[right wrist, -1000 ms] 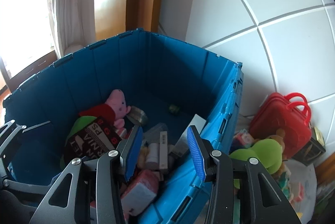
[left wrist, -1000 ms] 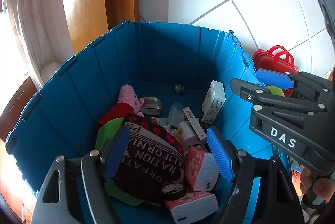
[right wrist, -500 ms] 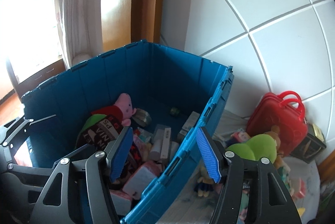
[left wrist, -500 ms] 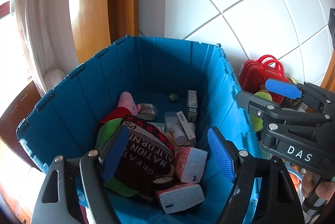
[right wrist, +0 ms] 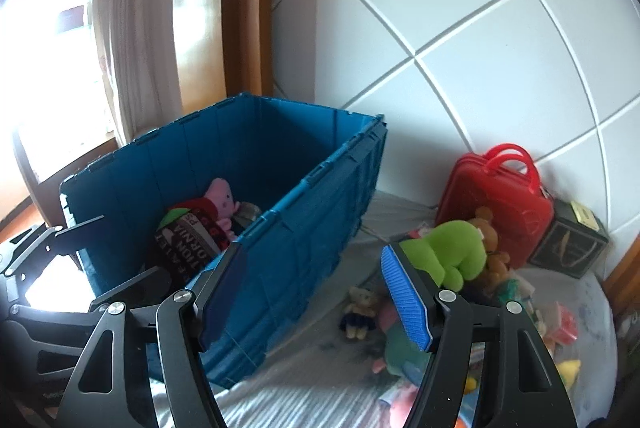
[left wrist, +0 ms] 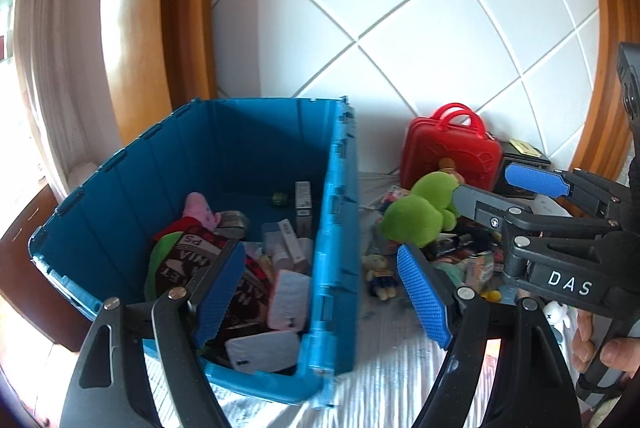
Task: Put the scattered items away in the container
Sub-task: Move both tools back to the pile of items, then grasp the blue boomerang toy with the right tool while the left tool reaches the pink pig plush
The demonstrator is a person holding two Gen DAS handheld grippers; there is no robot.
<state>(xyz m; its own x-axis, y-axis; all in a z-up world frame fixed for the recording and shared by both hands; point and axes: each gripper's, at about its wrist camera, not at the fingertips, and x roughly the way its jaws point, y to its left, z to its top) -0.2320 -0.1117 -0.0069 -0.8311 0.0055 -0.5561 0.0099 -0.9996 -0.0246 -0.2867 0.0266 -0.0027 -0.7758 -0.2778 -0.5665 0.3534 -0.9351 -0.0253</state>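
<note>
Both claws are hanging released and empty: the left claw (left wrist: 322,290) is gaping astride the near wall of the blue container (left wrist: 336,228), while the right claw (right wrist: 312,298) is spreading wide toward the scattered pile, presumably readying for a pick. Just beyond its pads, a green plush (right wrist: 452,252) is lying on the bed's striped cover (right wrist: 304,388), outside the container, beside a small bear doll (right wrist: 358,312) and a red case (right wrist: 500,188) leaning against the wall.
</note>
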